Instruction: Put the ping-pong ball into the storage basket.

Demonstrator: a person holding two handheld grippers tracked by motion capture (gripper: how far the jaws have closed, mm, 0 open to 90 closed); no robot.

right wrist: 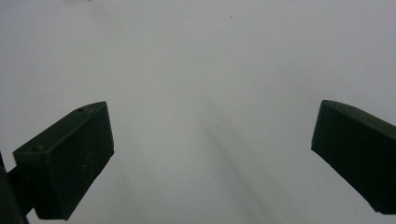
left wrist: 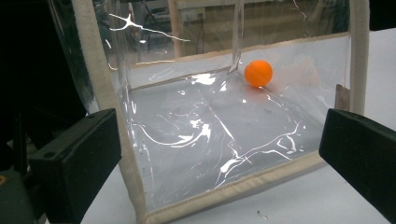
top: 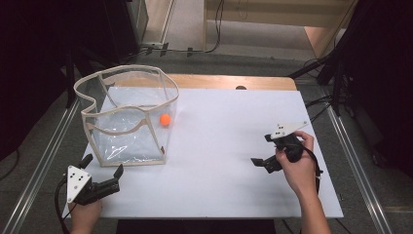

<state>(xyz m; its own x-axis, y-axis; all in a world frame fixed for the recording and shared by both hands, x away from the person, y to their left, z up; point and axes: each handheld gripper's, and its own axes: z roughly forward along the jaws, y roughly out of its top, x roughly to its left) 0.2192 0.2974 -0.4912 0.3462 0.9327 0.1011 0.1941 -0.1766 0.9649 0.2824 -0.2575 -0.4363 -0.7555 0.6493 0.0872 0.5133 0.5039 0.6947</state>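
White sheeting covers the table (top: 229,161) under both hand-held tools. Left gripper (top: 103,170), jaws spread wide and holding nothing, faces the near wall of a clear plastic bag with cream fabric trim (top: 127,117), which stands just ahead of it. An orange ball (left wrist: 258,73) rests inside, at the bag's far corner beyond the jaws. Right gripper (top: 265,151), equally wide and empty, points down at bare sheet, well apart. Judged step: approach; next, the left jaws likely close on the trim.

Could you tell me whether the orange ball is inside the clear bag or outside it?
Inside. The orange ball rests on the floor of the clear bag, near a far corner, seen through its front wall.
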